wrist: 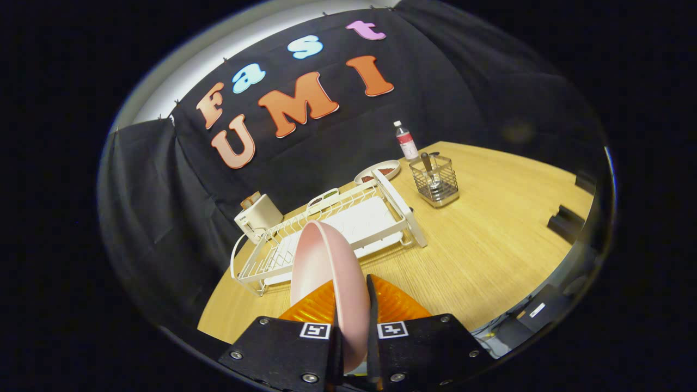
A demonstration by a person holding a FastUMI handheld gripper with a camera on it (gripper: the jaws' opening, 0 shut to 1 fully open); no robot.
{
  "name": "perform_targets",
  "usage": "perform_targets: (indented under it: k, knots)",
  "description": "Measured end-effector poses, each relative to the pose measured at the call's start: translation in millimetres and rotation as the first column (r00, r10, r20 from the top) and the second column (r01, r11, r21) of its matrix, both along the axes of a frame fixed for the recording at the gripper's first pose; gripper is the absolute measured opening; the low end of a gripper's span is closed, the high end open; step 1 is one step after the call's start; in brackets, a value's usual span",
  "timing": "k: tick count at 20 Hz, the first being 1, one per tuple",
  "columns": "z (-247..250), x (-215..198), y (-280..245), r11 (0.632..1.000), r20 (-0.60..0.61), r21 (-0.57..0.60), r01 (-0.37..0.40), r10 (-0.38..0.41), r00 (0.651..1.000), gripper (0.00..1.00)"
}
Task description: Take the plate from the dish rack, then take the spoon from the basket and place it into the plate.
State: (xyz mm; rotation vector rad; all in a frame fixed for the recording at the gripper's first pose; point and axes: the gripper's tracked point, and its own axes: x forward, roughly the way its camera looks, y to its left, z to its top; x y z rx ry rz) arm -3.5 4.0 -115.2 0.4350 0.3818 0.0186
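Pink plate (326, 272) is pinched on edge between the orange fingers (400, 302) of the claw (353, 321), both pads pressing its rim, held up over the wooden counter (490, 245) just in front of the white dish rack (337, 223). So I'd say step one is basically done, plate's out. Next it needs to go flat on open counter, then let go. Spoon (429, 166) is sitting upright in the wire basket (435, 182) beyond the rack, so that's the reach after.

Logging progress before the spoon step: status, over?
Gripper shut on pink plate, lifted clear of dish rack. Spoon upright in basket. Tabletop path open.
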Motion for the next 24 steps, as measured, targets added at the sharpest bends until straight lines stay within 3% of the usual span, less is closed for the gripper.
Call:
perform_targets:
  k: [6,14,20,24]
  knots:
    - [-43.2,6.8,8.5,0.990,-0.080,0.140,-0.008,0.020,0.997,0.17]
    - [-71.5,18.5,21.8,0.943,-0.170,0.331,-0.015,0.076,0.983,0.17]
    - [-74.5,14.7,22.0,0.925,-0.203,0.380,-0.006,0.089,0.975,0.21]
    - [-76.8,16.8,9.2,0.933,-0.208,0.359,0.011,0.069,0.976,0.24]
